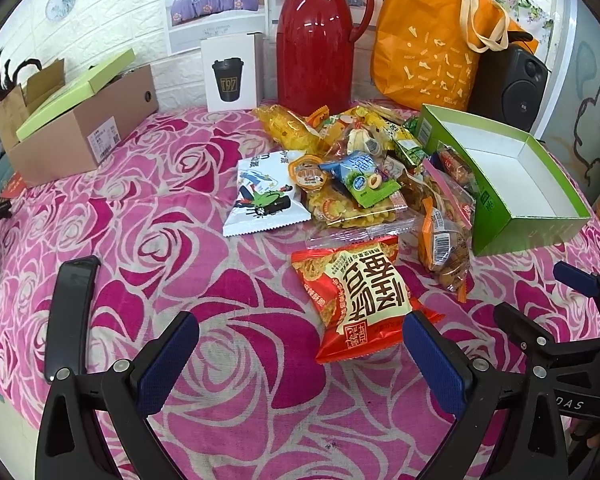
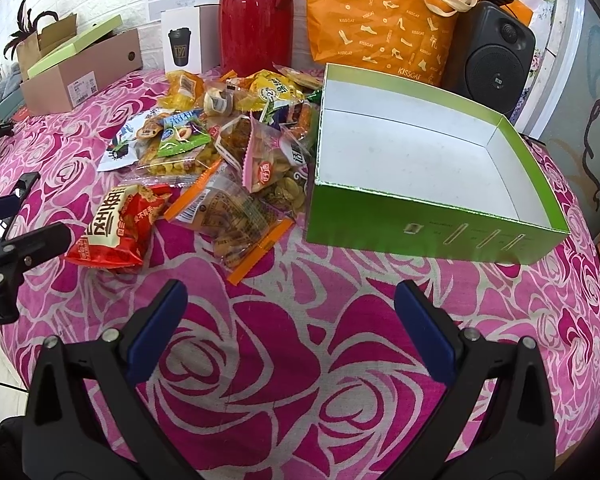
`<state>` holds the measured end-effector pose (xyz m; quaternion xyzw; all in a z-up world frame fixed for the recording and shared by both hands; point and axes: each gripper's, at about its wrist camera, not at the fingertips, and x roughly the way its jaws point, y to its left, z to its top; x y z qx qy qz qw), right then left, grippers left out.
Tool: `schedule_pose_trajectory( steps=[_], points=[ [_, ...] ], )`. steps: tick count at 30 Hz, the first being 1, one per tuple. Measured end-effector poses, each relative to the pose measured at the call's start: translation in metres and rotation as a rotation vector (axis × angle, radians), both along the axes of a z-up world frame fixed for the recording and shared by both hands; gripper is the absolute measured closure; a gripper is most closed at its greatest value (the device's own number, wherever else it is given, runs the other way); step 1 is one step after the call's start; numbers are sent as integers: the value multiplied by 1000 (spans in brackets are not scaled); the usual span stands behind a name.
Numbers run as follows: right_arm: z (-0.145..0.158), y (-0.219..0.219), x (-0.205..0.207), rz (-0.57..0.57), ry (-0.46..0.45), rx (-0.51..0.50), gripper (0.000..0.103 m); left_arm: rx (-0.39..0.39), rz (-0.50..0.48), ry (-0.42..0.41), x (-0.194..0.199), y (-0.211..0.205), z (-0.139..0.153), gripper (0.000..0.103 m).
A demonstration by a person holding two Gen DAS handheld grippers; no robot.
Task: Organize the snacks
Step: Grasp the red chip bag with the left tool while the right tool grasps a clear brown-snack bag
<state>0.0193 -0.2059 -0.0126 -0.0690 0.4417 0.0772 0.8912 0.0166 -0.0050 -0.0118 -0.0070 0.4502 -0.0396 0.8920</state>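
Snacks heaped beside empty green box for loading; left gripper spread near red packet, right gripper spread, idle

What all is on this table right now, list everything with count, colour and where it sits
open cardboard box: one, green outside, white inside, empty, right of the snacks
snack packets pile: many, mixed colours, table centre
red foil snack packet: one, nearest, ahead of the left gripper
tall plastic thermos jug: one, red, back
paper tote bag: one, orange, back right
speaker: one, black, behind the green box
brown shoebox: one, back left
rose-patterned tablecloth: pink
left gripper: jaws open
right gripper: jaws open
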Motion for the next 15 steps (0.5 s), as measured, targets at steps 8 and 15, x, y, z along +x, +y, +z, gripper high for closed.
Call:
schedule_pose_trajectory(
  steps=[8,15],
  points=[
    [8,-7,3,13,-45,74,0,-134,-81,31,8,-4,-7,0],
    [3,-6,11,56,14,144,1,-234,-143,96,29,-9,-28,40]
  ],
)
